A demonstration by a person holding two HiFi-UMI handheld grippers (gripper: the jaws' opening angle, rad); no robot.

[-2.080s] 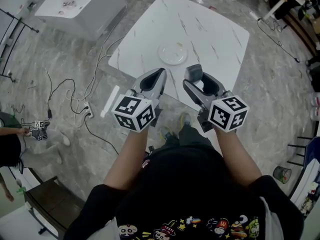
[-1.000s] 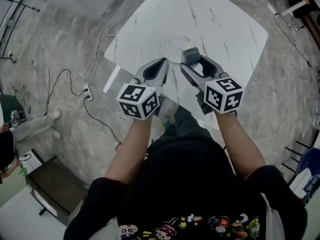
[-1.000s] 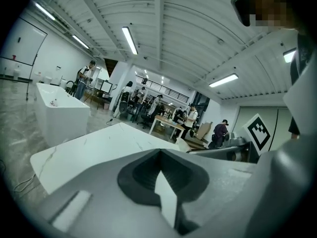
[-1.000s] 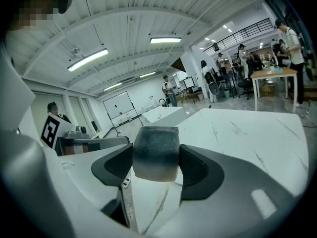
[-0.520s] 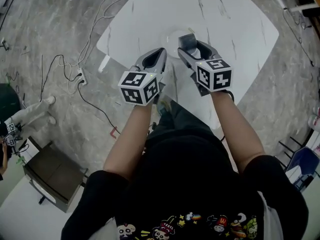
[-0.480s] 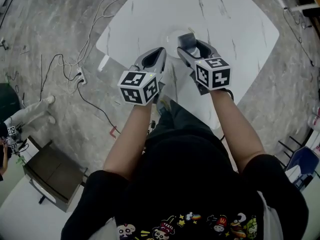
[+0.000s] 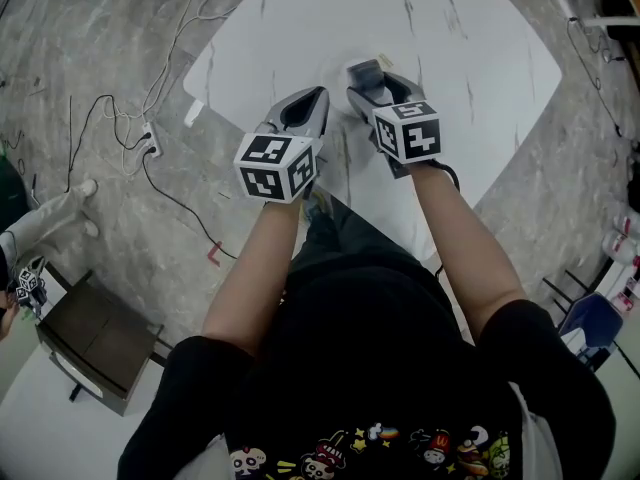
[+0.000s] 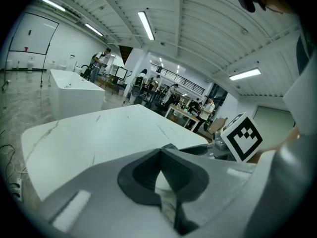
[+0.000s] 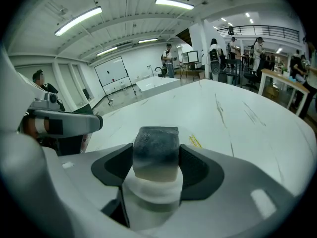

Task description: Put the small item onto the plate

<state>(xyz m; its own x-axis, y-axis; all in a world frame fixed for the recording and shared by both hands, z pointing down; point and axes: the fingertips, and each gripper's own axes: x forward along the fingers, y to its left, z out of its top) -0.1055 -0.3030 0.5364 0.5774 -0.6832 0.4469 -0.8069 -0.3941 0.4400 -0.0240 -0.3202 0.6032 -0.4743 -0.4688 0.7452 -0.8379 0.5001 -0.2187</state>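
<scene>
Right gripper (image 9: 155, 168) clamped on small dark block (image 9: 155, 145) above the white table (image 7: 470, 38), left gripper (image 8: 163, 177) closed and empty; transport step, plate not clearly visible, so next: locate it, lower, release.

Two grippers show, the left gripper (image 7: 313, 96) and the right gripper (image 7: 366, 74). There is one small grey block (image 9: 155, 150) and one white table (image 7: 480, 48).

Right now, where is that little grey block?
The block is clamped in the right gripper, in the middle of that gripper's own view. It is held over the white table, just right of the left gripper.
</scene>
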